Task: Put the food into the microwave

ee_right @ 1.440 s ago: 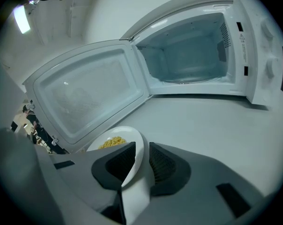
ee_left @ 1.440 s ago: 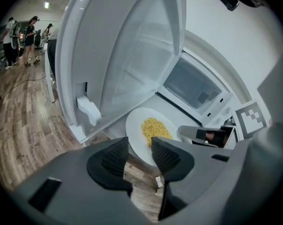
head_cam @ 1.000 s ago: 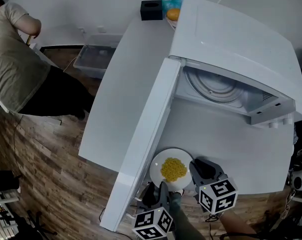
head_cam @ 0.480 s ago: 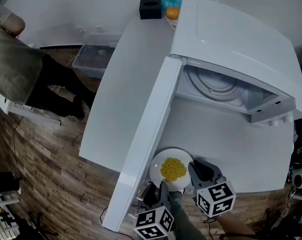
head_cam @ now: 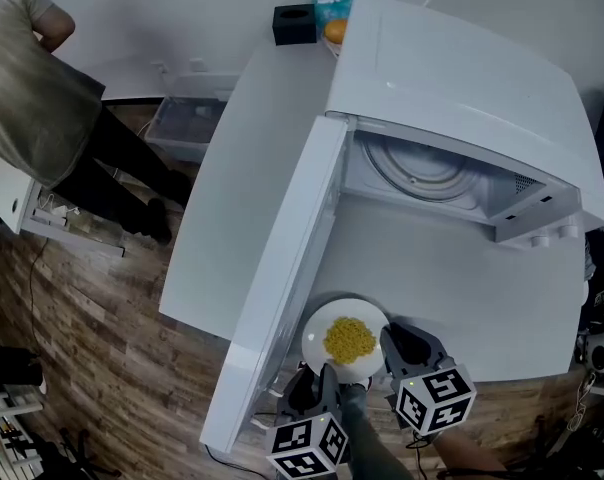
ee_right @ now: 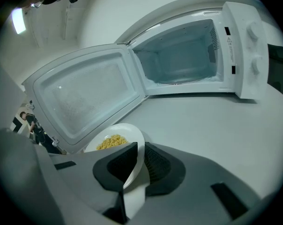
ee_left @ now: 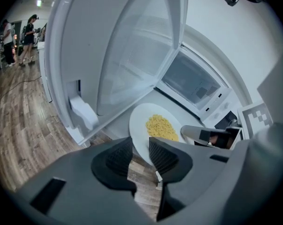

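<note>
At tabletop's [head_cam: 462,298] near edge, plate [head_cam: 322,353] w/ yellow pasta [head_cam: 349,339] hasn't shifted. Right tool [ee_right: 137,154] pinches its rim. Left tool [ee_left: 140,146] jaws, just been closing, stand apart at rim. Bystander [head_cam: 52,98] stepped left.

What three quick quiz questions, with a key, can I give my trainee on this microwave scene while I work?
1. True or false: the microwave has its door standing open.
2. What does the right tool grip? A: the rim of the plate. B: the door's edge. C: the black box.
3. Short answer: where is the yellow food now?
Key: 1 true. 2 A. 3 on the plate, outside the microwave, near the front edge of the table.
</note>
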`<state>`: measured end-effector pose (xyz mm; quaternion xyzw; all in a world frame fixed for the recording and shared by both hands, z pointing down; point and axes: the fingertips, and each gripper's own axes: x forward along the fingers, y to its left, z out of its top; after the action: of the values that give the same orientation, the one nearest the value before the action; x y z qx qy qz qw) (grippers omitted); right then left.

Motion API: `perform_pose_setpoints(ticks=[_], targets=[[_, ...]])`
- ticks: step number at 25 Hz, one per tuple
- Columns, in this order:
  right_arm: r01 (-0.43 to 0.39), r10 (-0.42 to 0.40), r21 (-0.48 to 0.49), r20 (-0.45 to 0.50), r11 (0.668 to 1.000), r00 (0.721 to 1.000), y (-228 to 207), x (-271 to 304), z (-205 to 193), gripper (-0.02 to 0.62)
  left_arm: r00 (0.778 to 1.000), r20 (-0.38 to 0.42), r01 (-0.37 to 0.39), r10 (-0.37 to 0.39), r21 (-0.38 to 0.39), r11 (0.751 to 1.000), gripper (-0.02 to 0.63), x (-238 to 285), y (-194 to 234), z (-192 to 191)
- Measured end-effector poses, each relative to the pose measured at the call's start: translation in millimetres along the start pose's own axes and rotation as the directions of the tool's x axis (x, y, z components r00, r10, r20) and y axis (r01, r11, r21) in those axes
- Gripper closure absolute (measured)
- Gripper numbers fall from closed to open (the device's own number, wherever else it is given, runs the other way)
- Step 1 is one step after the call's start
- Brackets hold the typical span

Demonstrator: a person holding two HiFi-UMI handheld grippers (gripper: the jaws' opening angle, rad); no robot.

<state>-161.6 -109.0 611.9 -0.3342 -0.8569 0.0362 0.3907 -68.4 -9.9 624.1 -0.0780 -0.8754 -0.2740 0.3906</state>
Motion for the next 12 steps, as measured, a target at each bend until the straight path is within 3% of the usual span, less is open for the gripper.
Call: perform_pose_setpoints(ticks=[12], targets=[[0.056, -0.061, 0.055, 0.088, 0.997, 0.994, -20, -38, 27, 0.535, 0.998, 0.007, 0.055, -0.056, 0.093, 0.994, 0.492, -6, -42, 24]])
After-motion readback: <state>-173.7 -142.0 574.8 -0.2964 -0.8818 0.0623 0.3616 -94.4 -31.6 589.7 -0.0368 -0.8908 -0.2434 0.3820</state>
